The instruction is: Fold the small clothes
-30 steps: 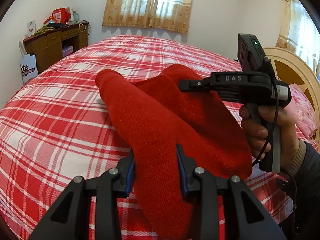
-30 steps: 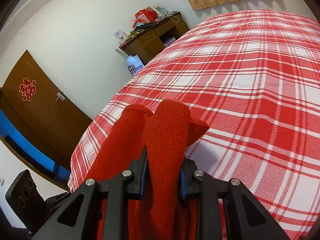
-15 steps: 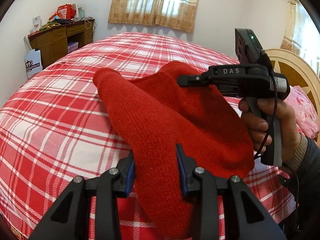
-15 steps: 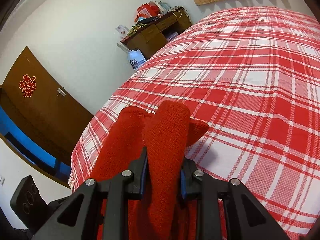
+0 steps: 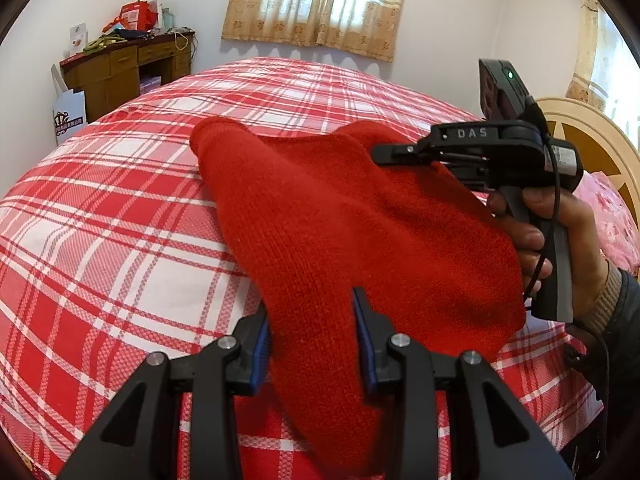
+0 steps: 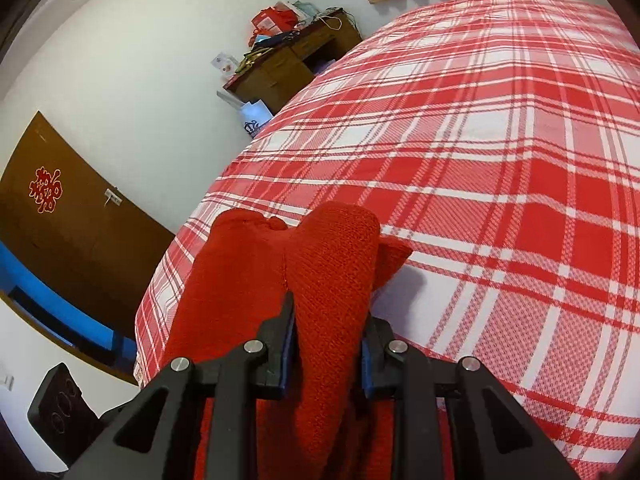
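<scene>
A red knitted garment (image 5: 340, 220) hangs bunched between both grippers, just above the red-and-white checked bed (image 5: 120, 240). In the left wrist view my left gripper (image 5: 310, 304) is shut on its near fold, with cloth spilling below the jaws. The right gripper (image 5: 384, 152), held by a hand (image 5: 560, 232), clamps the garment's far edge at the right. In the right wrist view my right gripper (image 6: 328, 308) is shut on a thick fold of the red garment (image 6: 240, 264), whose ends droop onto the bed (image 6: 500, 160).
A wooden desk (image 5: 120, 68) piled with items stands at the wall beyond the bed's far left corner, with a paper bag (image 5: 70, 118) beside it. A round wooden headboard (image 5: 592, 148) and a pink pillow (image 5: 612, 216) lie to the right. A brown door (image 6: 60, 220) is at the left.
The left gripper has sunk a little toward the bed with the garment in it. Both grips hold as before, and the right gripper has stayed put.
</scene>
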A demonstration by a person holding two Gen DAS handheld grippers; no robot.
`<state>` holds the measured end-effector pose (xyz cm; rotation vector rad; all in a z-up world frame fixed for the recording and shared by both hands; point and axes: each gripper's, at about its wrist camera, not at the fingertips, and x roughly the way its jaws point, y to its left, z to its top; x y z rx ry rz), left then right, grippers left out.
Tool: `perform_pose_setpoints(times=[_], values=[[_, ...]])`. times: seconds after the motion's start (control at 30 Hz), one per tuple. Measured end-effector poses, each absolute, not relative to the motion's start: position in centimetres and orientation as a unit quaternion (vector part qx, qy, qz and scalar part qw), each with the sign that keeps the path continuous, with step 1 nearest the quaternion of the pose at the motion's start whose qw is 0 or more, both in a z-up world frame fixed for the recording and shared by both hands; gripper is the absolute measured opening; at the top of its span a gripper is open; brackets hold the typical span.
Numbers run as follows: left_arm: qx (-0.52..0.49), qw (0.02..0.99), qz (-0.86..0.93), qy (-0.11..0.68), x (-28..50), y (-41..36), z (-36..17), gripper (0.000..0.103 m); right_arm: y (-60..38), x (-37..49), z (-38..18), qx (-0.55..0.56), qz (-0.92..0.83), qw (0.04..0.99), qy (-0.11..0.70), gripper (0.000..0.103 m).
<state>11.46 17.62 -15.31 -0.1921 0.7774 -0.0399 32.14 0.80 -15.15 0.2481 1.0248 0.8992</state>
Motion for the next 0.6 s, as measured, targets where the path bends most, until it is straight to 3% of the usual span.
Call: perform_pose_setpoints(times=[0.23, 0.6], values=[[-0.089, 0.923, -0.005, 0.375, 11.2, 17.4, -15.6, 0.050, 0.5, 32.3, -15.9, 0.115, 0.399, 0.772, 0.481, 0.028], [-0.071, 0.936, 0.029, 0.345, 10.5, 17.5, -13.9, 0.058, -0.2, 31.5, -15.5, 0.091, 0.366, 0.794, 0.476, 0.037]])
